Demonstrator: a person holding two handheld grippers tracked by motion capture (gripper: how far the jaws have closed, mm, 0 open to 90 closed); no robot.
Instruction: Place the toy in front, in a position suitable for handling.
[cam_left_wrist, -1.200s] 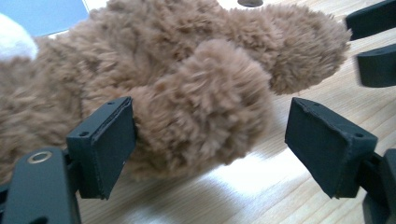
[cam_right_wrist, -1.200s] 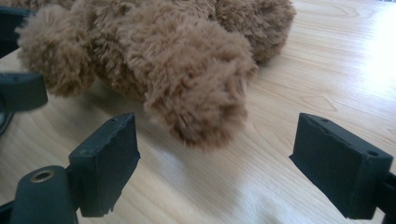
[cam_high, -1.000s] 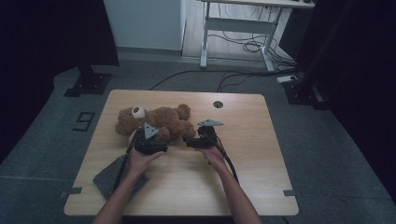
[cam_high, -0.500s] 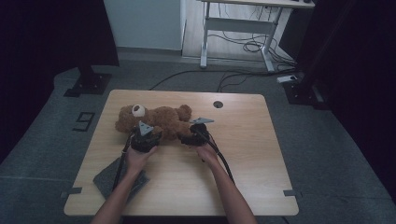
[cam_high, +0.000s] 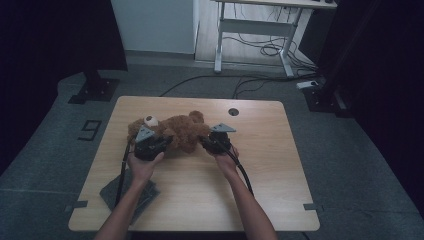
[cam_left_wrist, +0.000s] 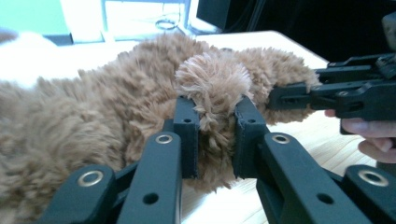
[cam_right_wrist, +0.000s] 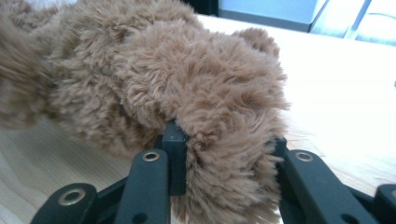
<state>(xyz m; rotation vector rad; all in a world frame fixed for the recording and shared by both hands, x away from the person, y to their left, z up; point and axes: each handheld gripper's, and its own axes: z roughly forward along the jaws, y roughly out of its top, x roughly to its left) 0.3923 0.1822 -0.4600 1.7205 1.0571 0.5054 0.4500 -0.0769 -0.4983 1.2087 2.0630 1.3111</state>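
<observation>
- A brown teddy bear (cam_high: 172, 131) lies on its side on the wooden table (cam_high: 260, 175), head with a pale snout towards the left gripper, legs towards the right one.
- The left gripper (cam_high: 159, 145) sits at the near edge of the bear, just beside its head end. Its jaws have just been closing, and in the left gripper view (cam_left_wrist: 215, 135) they pinch a fluffy limb (cam_left_wrist: 212, 88) of the bear between the pads; the fur bulges above and below the jaw tips.
- Which limb this is stays unclear, though it looks like an arm.
- The right gripper (cam_high: 206, 142) meets the bear's other end from the near right. Its jaws have just been closing too, and in the right gripper view (cam_right_wrist: 226, 154) they clamp a thick tuft of the bear's leg (cam_right_wrist: 219, 102), with fur spilling over both jaw tips.
- Seen from the left gripper view, the right gripper (cam_left_wrist: 275, 95) has its black jaws sunk into the fur beyond and to the right of the left jaws, with the person's fingers (cam_left_wrist: 366, 135) behind it.
- A grey cloth (cam_high: 107, 192) lies on the table behind the left jaws, under the left forearm, well apart from the bear.
</observation>
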